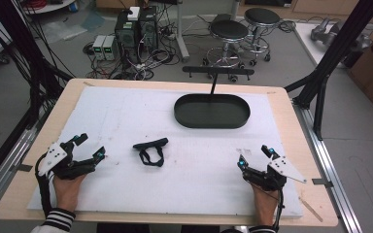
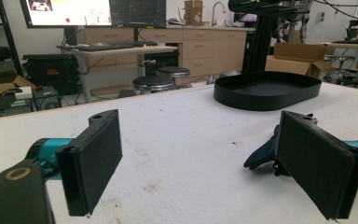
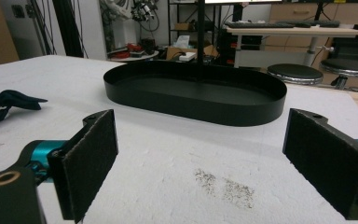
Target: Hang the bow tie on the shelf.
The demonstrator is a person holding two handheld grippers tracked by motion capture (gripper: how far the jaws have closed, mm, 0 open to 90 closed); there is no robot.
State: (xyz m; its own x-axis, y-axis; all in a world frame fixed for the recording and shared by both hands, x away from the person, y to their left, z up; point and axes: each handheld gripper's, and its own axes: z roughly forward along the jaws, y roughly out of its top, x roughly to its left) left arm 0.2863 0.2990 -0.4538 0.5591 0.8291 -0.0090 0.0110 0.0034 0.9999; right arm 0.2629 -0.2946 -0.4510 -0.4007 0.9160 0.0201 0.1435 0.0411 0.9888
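Black oval tray [image 1: 212,111] sits toward the table's far side. Nearer than the tray, to its left, lies a dark strap [image 1: 150,151]. Left gripper [image 1: 88,148] and right gripper [image 1: 256,157], nearer still, both rest spread, holding nothing.

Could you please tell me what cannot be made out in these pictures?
- Dark strap item: its kind is too small to tell in the high view; a pad of the left claw hides part of it.
- Black oval tray: its stand's top is cut off in the right gripper view.
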